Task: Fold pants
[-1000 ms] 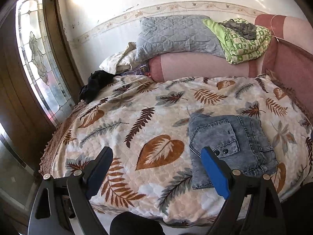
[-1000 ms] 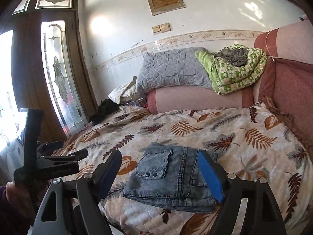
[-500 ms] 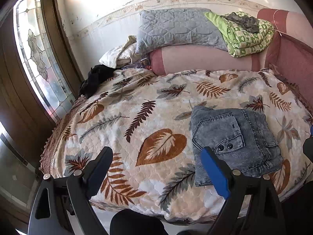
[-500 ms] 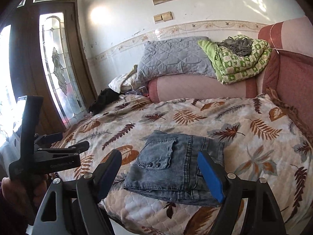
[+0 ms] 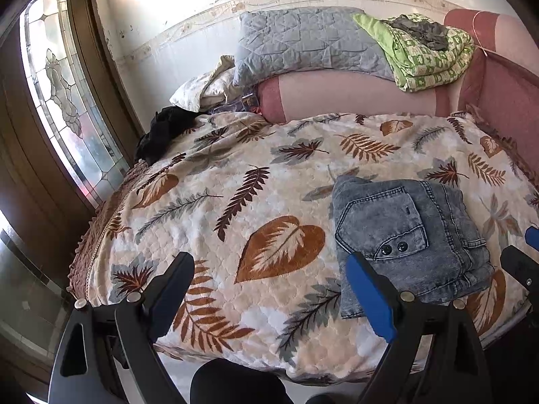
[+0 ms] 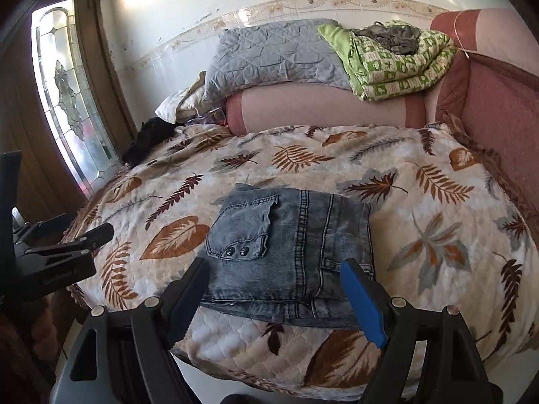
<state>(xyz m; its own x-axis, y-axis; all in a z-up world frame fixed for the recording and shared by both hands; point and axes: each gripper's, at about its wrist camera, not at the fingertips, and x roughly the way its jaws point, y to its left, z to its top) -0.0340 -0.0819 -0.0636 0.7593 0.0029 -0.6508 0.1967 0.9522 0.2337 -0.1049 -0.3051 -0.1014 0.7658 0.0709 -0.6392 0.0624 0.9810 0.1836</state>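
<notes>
Now the pants (image 6: 289, 252) are seen folded into a compact square on the bed (image 6: 438, 208), near its front edge. Both the left claw (image 5: 269, 289) and right claw (image 6: 279, 296) are held wide open, empty, just short of the pants.

Left gripper (image 5: 269, 289): black plastic frame, silver screws at the joints, blue pads lining its fingers; right gripper (image 6: 274, 298) built alike, black frame, silver screws, blue pads.
</notes>
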